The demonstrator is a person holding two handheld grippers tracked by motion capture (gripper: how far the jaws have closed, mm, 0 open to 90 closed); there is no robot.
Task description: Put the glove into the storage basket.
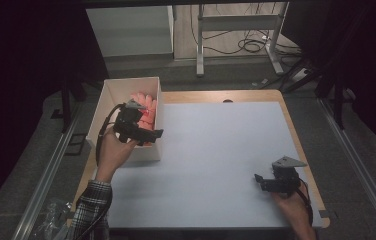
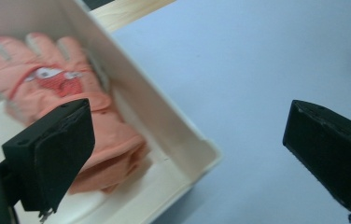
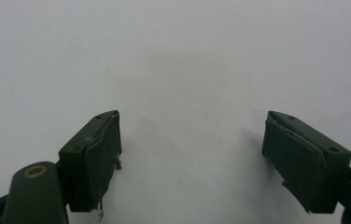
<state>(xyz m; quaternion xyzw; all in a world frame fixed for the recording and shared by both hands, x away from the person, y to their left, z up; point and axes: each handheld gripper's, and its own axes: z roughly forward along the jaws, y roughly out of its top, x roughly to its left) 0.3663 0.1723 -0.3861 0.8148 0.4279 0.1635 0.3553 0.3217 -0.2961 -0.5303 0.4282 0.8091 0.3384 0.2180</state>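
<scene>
A salmon-pink glove (image 1: 145, 111) (image 2: 52, 100) lies inside a white open box (image 1: 107, 107) (image 2: 164, 130) at the table's far left. My left gripper (image 1: 148, 136) (image 2: 187, 154) hovers over the box's near right corner, open and holding nothing; one jaw is above the glove's cuff, the other over the mat outside the box wall. My right gripper (image 1: 260, 181) (image 3: 190, 158) rests low over the pale blue mat (image 1: 216, 160) (image 3: 178, 60) near the front right, jaws wide open with nothing between them.
The mat covers most of a wooden tabletop (image 1: 246, 95). Beyond the table stand a white cabinet (image 1: 131, 30) and a metal frame with cables (image 1: 241, 35) on the floor. Crumpled clear plastic (image 1: 51, 215) lies at the front left.
</scene>
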